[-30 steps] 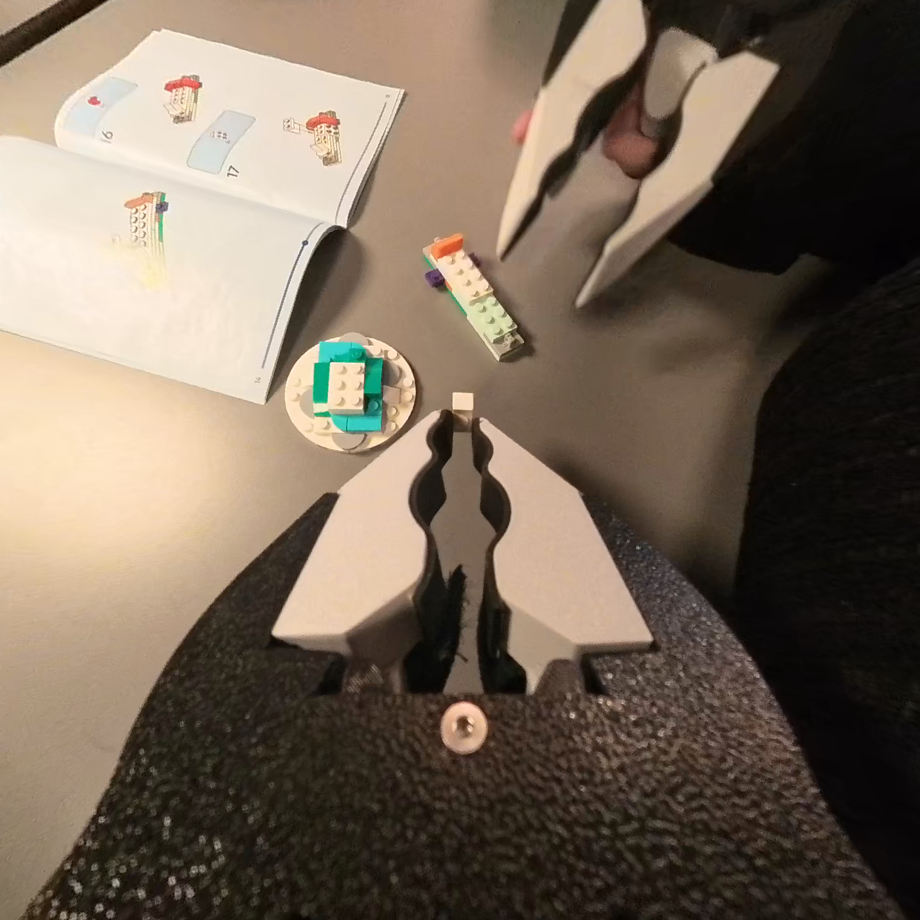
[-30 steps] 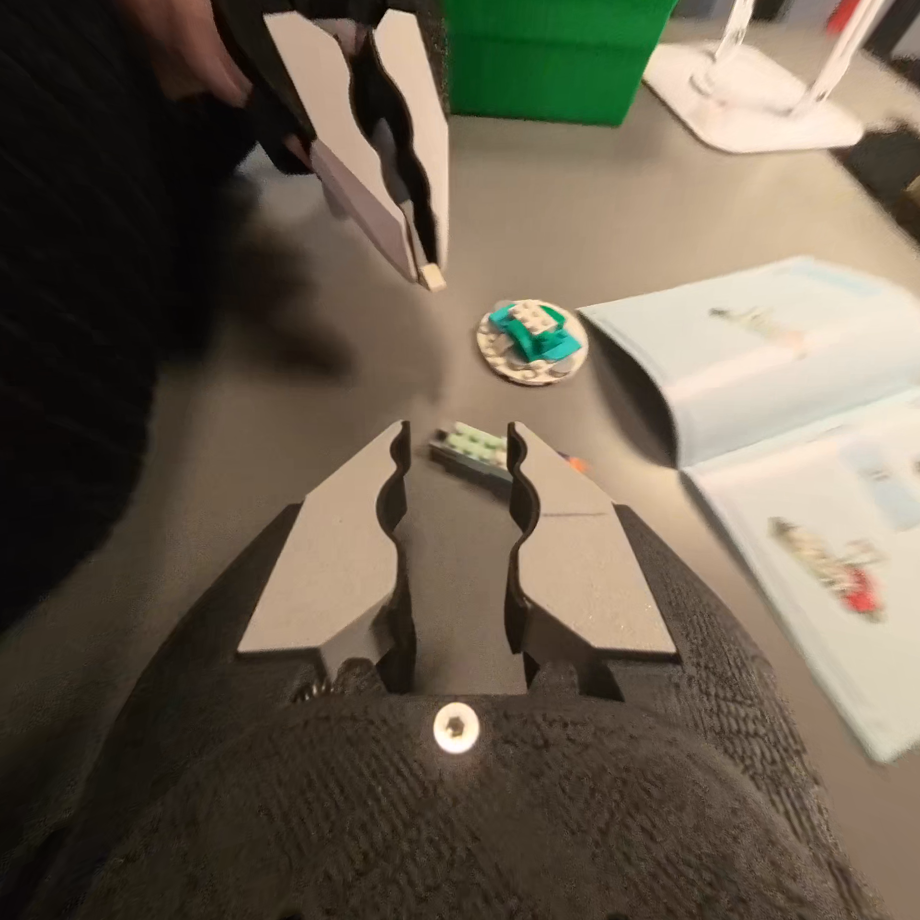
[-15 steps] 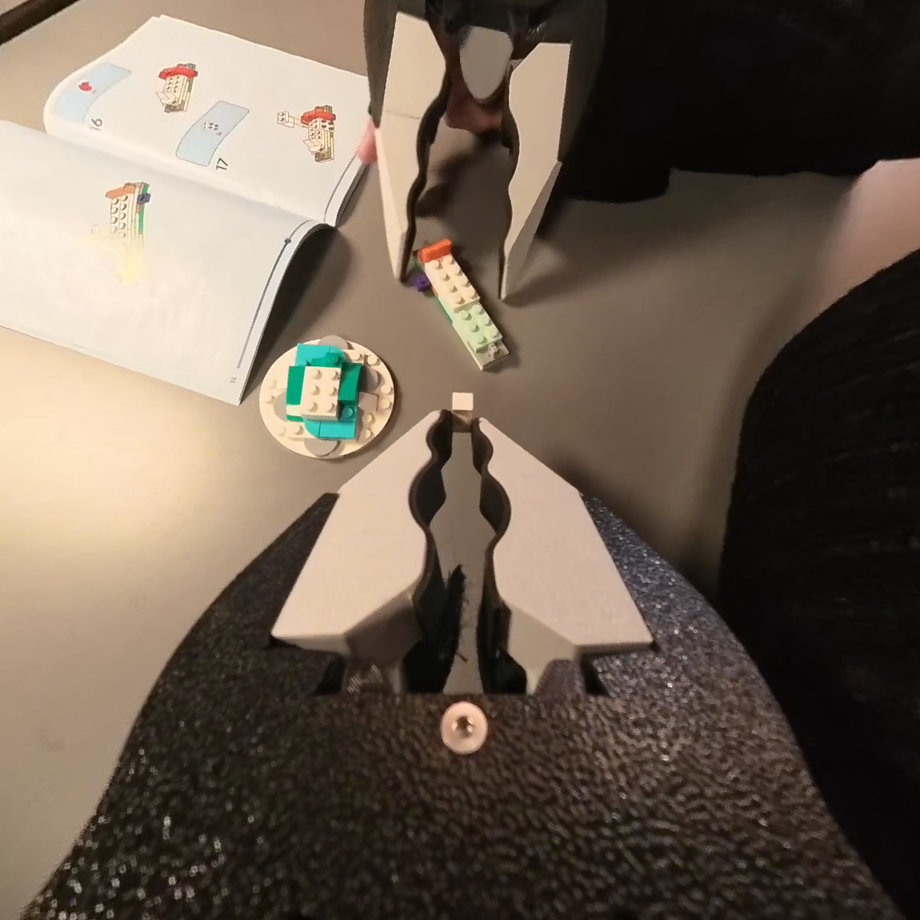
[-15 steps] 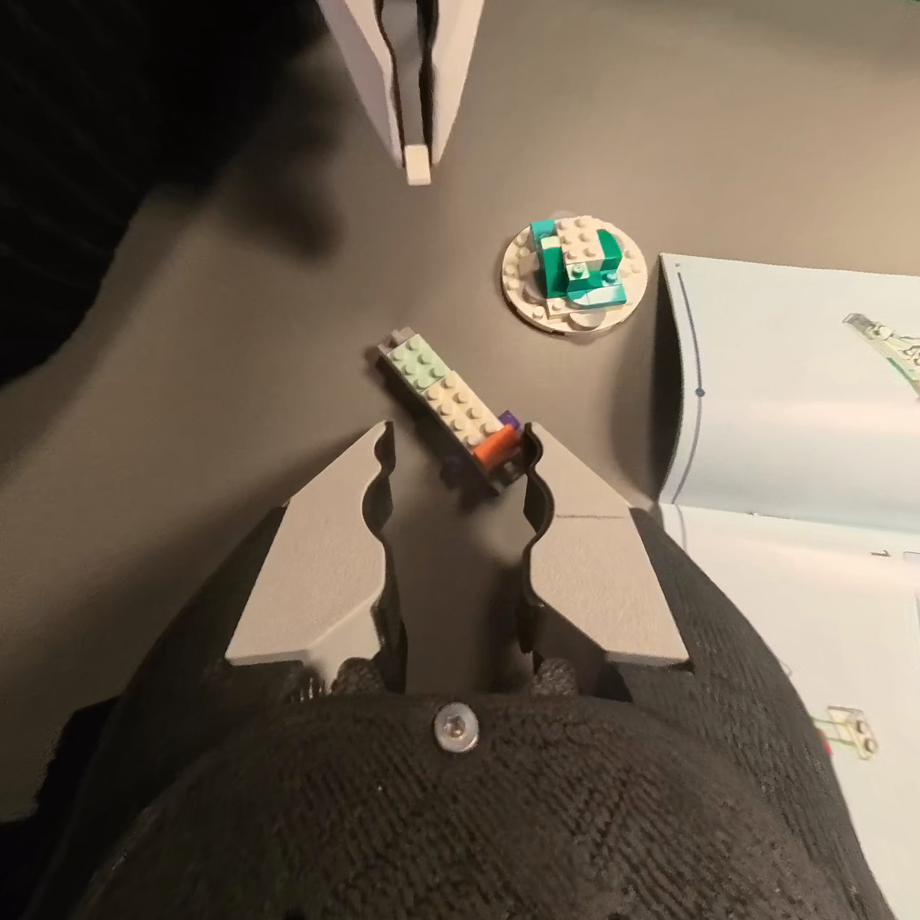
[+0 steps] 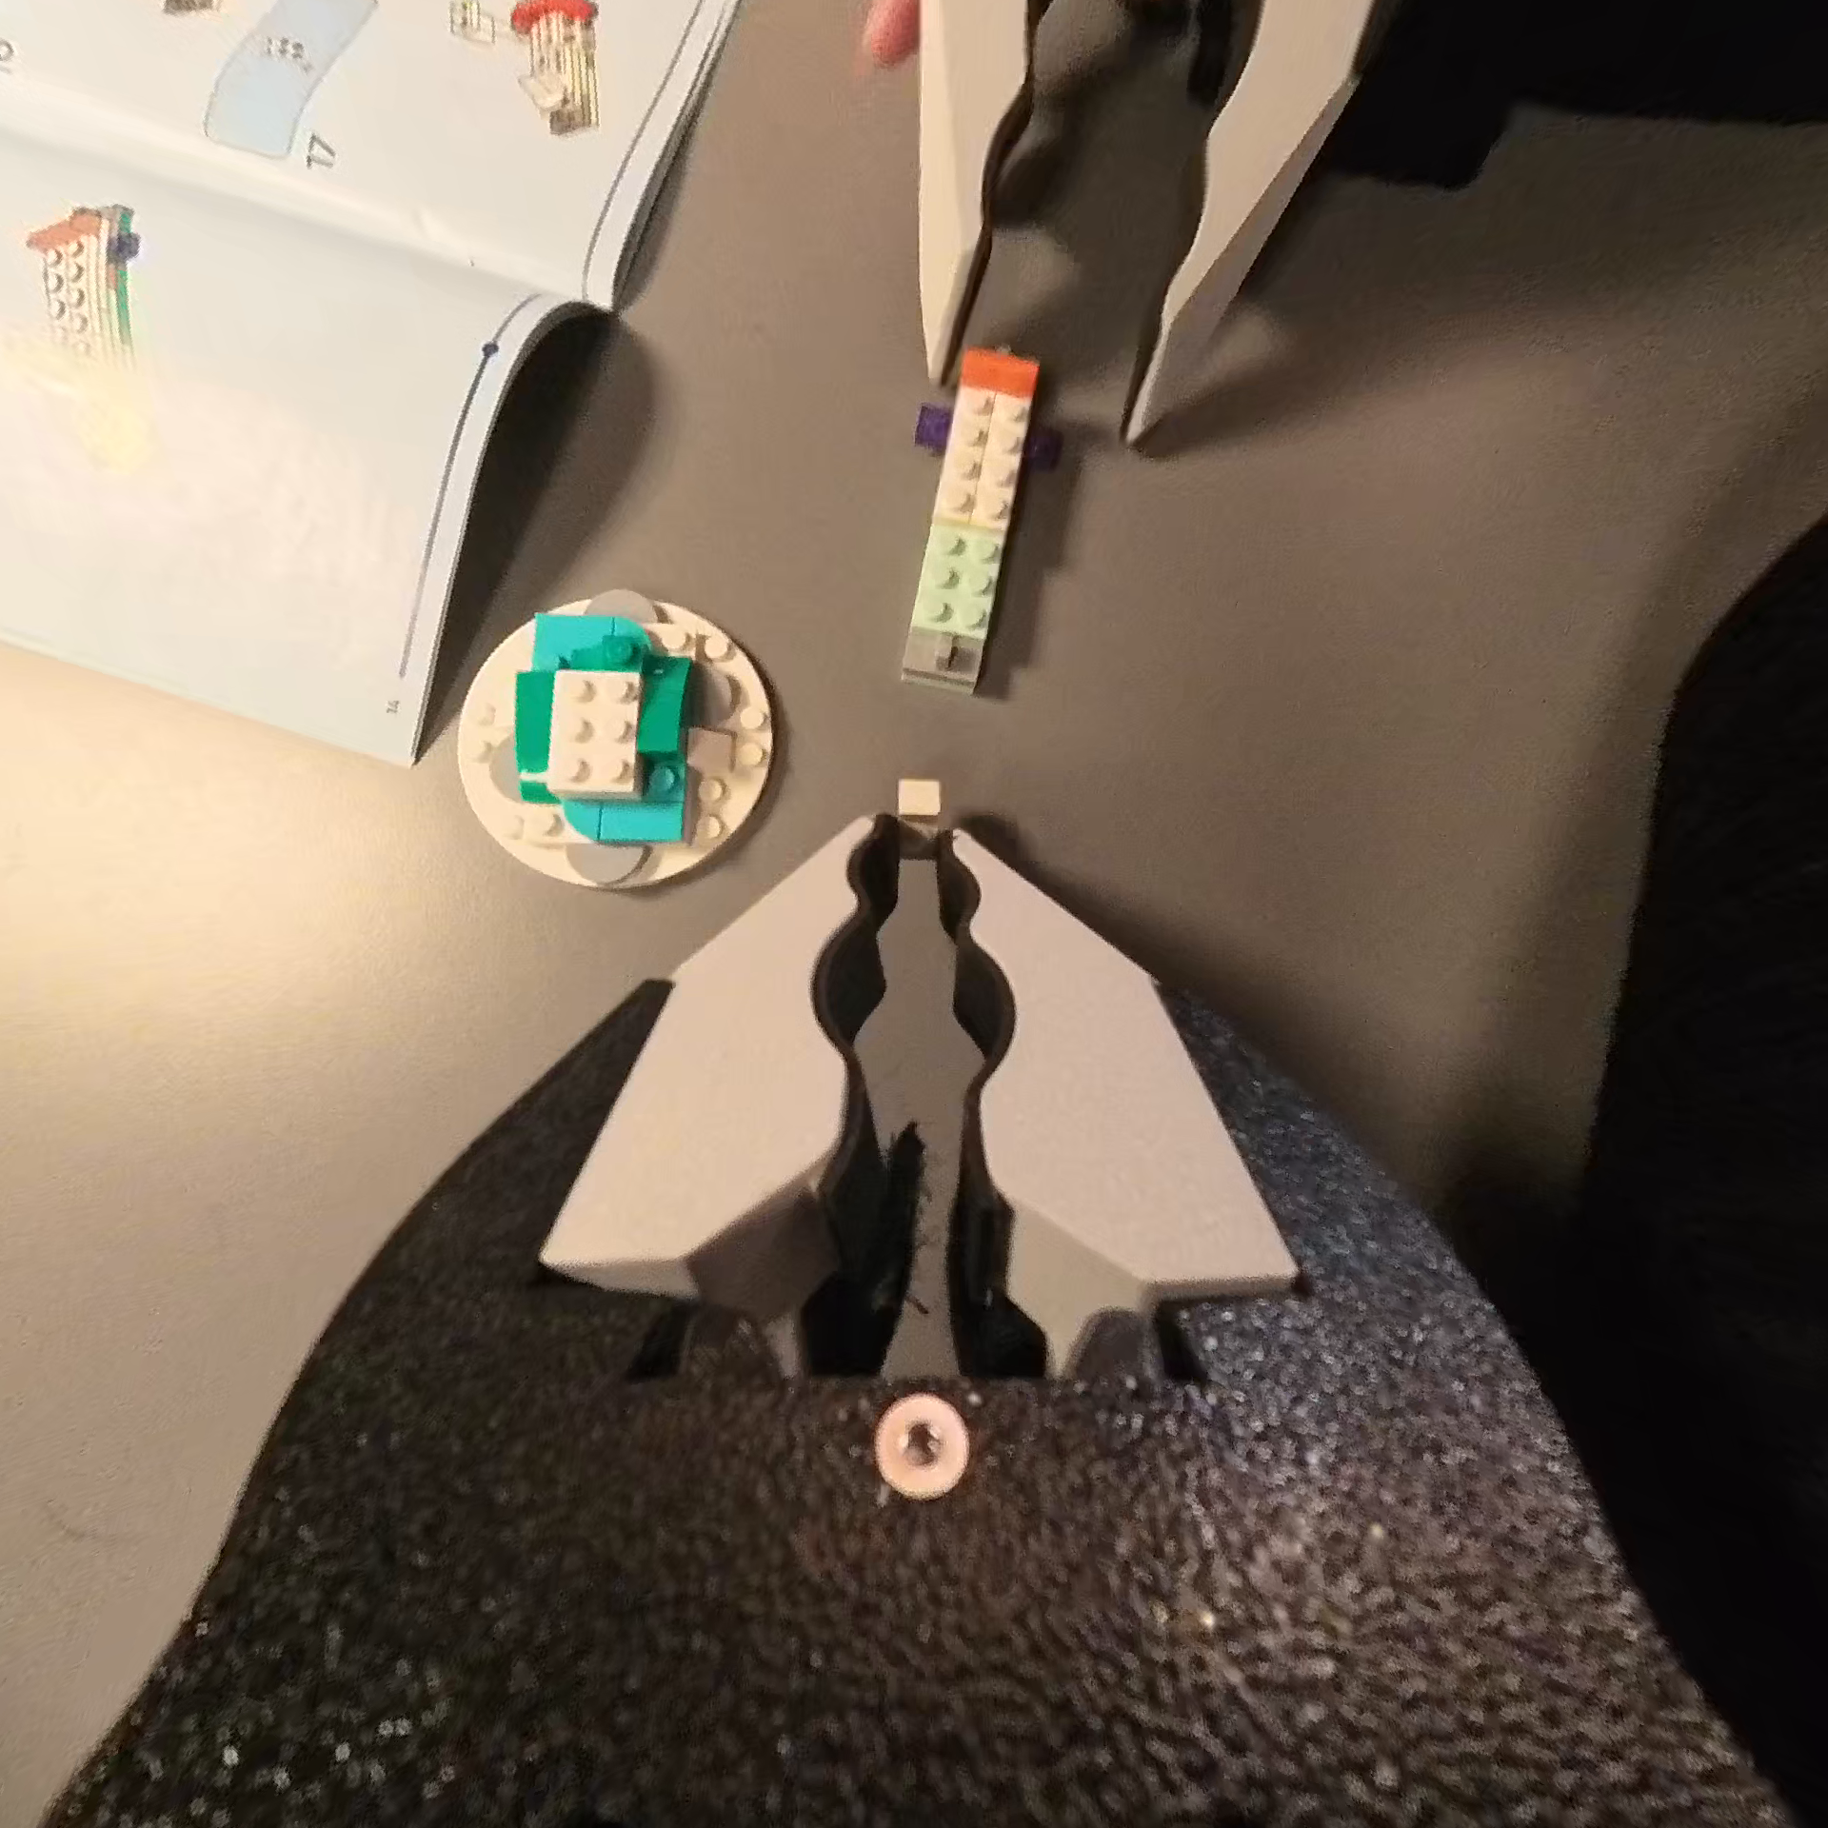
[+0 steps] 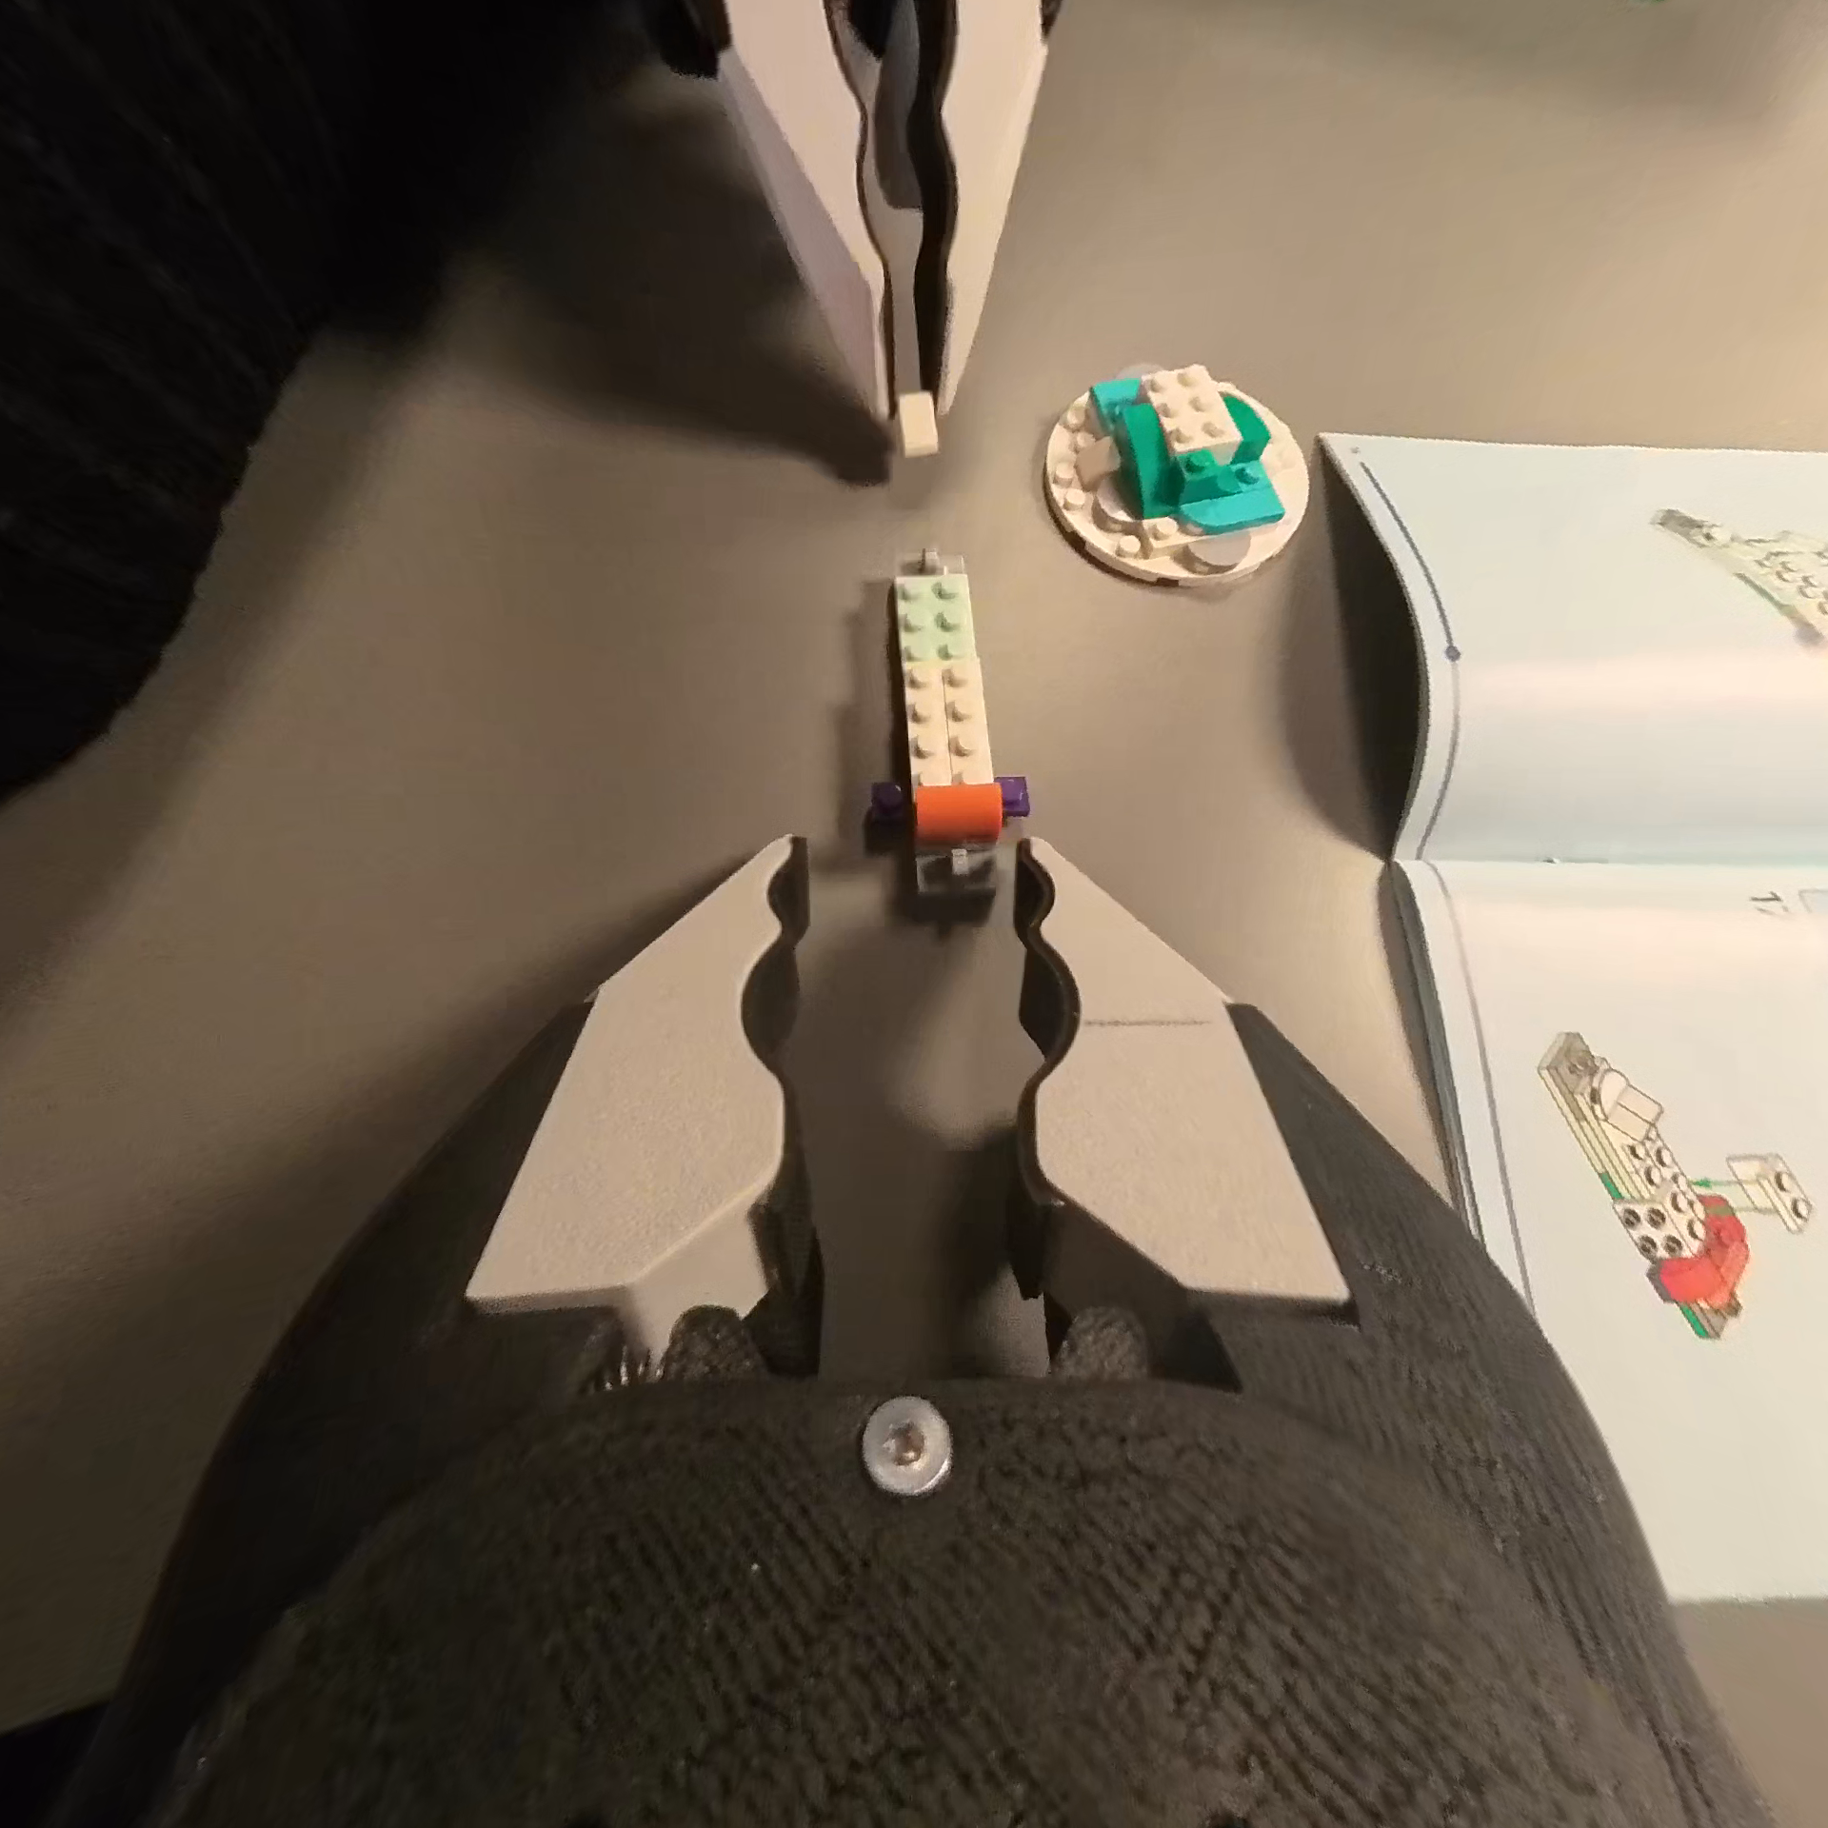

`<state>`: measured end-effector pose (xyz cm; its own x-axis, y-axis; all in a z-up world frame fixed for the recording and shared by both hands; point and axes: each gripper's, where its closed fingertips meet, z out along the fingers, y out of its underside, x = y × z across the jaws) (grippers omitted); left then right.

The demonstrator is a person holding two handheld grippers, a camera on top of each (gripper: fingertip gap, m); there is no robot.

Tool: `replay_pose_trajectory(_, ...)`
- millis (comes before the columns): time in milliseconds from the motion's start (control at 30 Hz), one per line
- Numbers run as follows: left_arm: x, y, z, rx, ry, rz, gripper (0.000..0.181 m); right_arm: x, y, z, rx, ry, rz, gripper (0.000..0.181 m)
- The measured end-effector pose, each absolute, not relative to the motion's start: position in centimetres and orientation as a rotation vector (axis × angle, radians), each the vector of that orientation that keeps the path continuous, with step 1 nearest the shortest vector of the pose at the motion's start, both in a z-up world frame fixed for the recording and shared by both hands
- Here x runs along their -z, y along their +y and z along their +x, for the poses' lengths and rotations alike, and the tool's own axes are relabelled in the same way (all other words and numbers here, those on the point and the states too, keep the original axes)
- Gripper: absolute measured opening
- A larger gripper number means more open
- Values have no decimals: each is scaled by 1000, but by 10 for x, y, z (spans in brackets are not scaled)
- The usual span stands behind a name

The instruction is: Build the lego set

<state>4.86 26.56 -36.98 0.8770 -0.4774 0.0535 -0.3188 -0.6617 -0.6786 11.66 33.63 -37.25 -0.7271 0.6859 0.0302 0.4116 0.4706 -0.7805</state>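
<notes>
A long narrow lego strip (image 6: 945, 712) lies flat on the grey table: light green studs, cream studs, an orange end and purple side bits. It also shows in the left wrist view (image 5: 974, 514). My right gripper (image 6: 908, 851) is open, its tips on either side of the strip's orange end, close to the table. My left gripper (image 5: 918, 836) is shut on a small cream brick (image 5: 918, 799), held just above the table beyond the strip's green end; the brick also shows in the right wrist view (image 6: 918, 433). The two grippers face each other along the strip.
A round white plate with teal and cream bricks (image 6: 1177, 475) sits beside the strip's green end, also in the left wrist view (image 5: 623, 742). An open instruction booklet (image 6: 1583, 791) lies beyond the plate. A dark sleeve borders the other side of the table. The gap from one gripper's tips to the other's is roughly 11 cm.
My right gripper has come down to the strip and now straddles its orange end. The strip has turned into line with both grippers. The left gripper has kept hold of the small brick.
</notes>
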Motion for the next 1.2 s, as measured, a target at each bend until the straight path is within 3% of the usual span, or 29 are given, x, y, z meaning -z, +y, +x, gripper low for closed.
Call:
replay_pose_trajectory(33,373,264,46,286,563,-2370,5,371,337,116,-1123,-2364,-932,41)
replay_pose_trajectory(700,378,246,62,430,484,-2458,12,375,343,114,-1111,-2346,-1057,44)
replay_pose_trajectory(1200,370,258,52,271,1039,-2193,33,375,342,115,-1121,-2352,-1055,44)
